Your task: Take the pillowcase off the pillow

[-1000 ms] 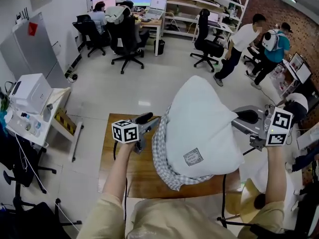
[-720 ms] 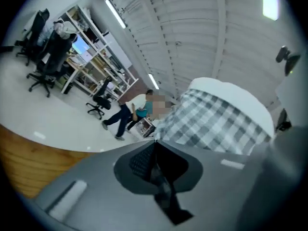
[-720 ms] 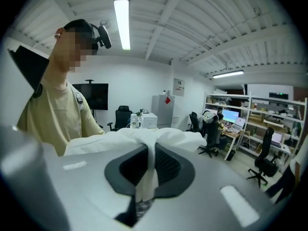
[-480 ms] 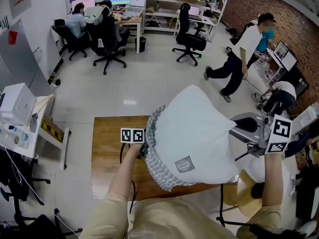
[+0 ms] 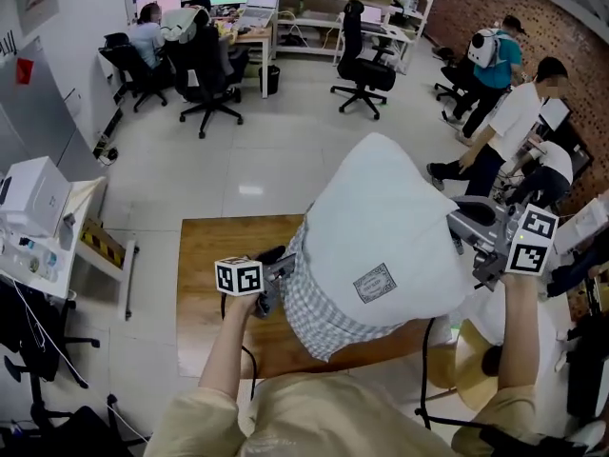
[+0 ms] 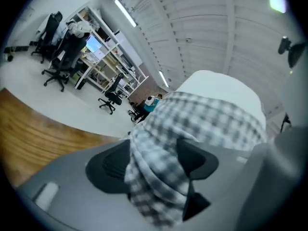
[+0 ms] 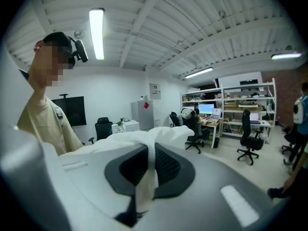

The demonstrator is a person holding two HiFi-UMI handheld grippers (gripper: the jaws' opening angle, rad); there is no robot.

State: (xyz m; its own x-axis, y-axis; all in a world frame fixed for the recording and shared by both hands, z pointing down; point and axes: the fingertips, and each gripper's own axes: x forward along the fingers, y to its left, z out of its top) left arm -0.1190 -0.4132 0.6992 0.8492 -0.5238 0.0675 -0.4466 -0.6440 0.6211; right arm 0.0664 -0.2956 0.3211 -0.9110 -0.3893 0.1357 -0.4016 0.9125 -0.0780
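I hold a white pillow (image 5: 381, 217) upright over the wooden table (image 5: 205, 255). Its grey-checked pillowcase (image 5: 319, 312) is bunched round the pillow's lower left part. My left gripper (image 5: 278, 276) sits at the pillowcase's left edge. In the left gripper view its jaws have just been opening, and a thick fold of the checked pillowcase (image 6: 202, 119) lies between them, with the pillow (image 6: 216, 83) bare above. My right gripper (image 5: 459, 225) is at the pillow's right side. In the right gripper view it (image 7: 147, 170) is shut on a pinch of the white pillow (image 7: 130, 141).
A printer (image 5: 33, 193) stands on a cart at the left. Office chairs (image 5: 362, 50) and desks fill the back of the room. Two people (image 5: 504, 122) stand at the right. A yellow stool (image 5: 471, 360) stands by the table's near right corner.
My left gripper has come down with the pillowcase's edge, and its jaws have parted. The pillow's top has leaned right. The people at the right have walked on.
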